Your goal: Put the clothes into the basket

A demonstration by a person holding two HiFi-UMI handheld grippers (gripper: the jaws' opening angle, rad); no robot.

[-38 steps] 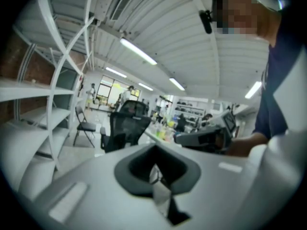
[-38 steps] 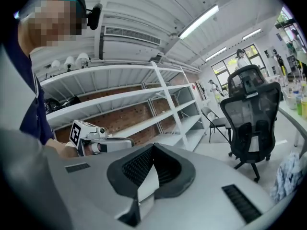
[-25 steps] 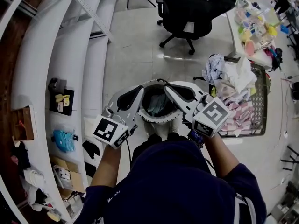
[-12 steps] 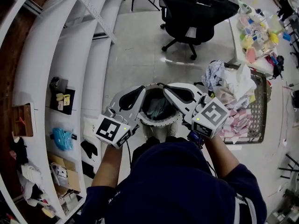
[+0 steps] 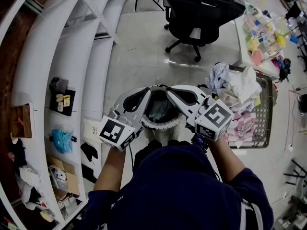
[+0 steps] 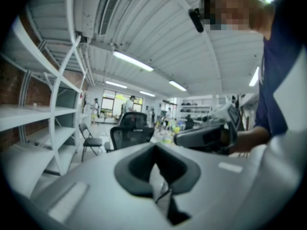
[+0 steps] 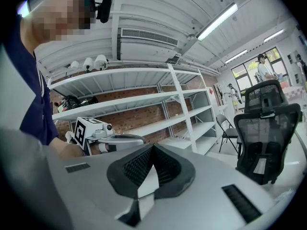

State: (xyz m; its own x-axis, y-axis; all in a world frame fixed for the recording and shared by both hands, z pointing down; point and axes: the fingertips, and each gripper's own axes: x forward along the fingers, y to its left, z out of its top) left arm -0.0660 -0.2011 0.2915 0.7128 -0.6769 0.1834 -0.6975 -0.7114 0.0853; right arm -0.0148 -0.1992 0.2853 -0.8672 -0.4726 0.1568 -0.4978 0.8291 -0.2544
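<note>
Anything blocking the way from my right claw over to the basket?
Nothing visible. The right claw is shut and empty, and only bare floor shows between it and the basket of clothes at right. The office chair stands off that path.

We see bright ceiling strip lights (image 6: 133, 61) above the left gripper (image 6: 154, 153); fisheye bends the edges, and its near body blurs.

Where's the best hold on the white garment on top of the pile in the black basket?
Probably from above, pinching a raised fold: the white garment lies crumpled atop the pile, and the black basket hems in its sides.
</note>
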